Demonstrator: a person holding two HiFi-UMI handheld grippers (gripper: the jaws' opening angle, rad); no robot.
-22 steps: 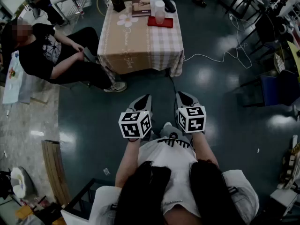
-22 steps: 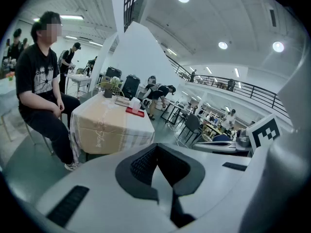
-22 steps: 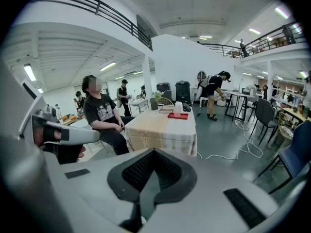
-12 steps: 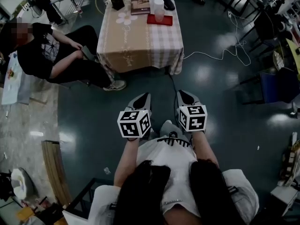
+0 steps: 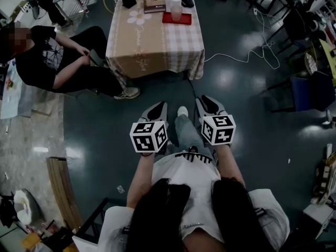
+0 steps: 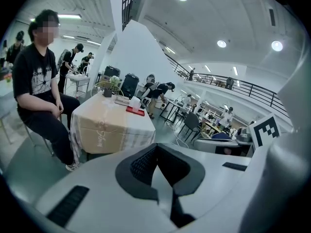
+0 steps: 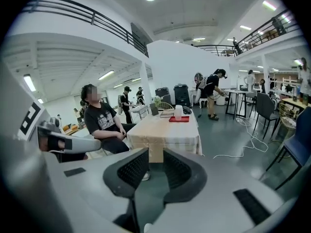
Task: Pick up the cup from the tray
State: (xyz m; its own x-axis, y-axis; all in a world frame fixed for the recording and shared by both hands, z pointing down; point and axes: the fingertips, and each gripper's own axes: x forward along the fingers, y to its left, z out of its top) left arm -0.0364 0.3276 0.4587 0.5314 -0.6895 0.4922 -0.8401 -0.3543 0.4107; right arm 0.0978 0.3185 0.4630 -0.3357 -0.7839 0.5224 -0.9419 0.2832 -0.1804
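A pale translucent cup [image 5: 175,4] stands on a flat red tray [image 5: 176,18] at the far right of a cloth-covered table [image 5: 152,41]. Both grippers are held in the air well short of that table, over the dark floor. My left gripper [image 5: 156,109] has its pads touching, with nothing between them. My right gripper [image 5: 208,103] shows a narrow gap between its pads, also with nothing in it. The left gripper view has the cup [image 6: 134,101] and tray [image 6: 135,111] far ahead past the left gripper [image 6: 156,149]. In the right gripper view, the cup [image 7: 178,112] stands beyond the right gripper [image 7: 155,166].
A person in black [image 5: 52,62] sits on a chair at the table's left side. A book [image 5: 155,2] and dark items lie on the table's far end. A white cable [image 5: 247,51] runs over the floor at the right, near a blue chair [image 5: 315,93].
The table has slid towards the top of the head view. A leg with a white shoe has come forward between the two grippers. The grippers hold the same pose.
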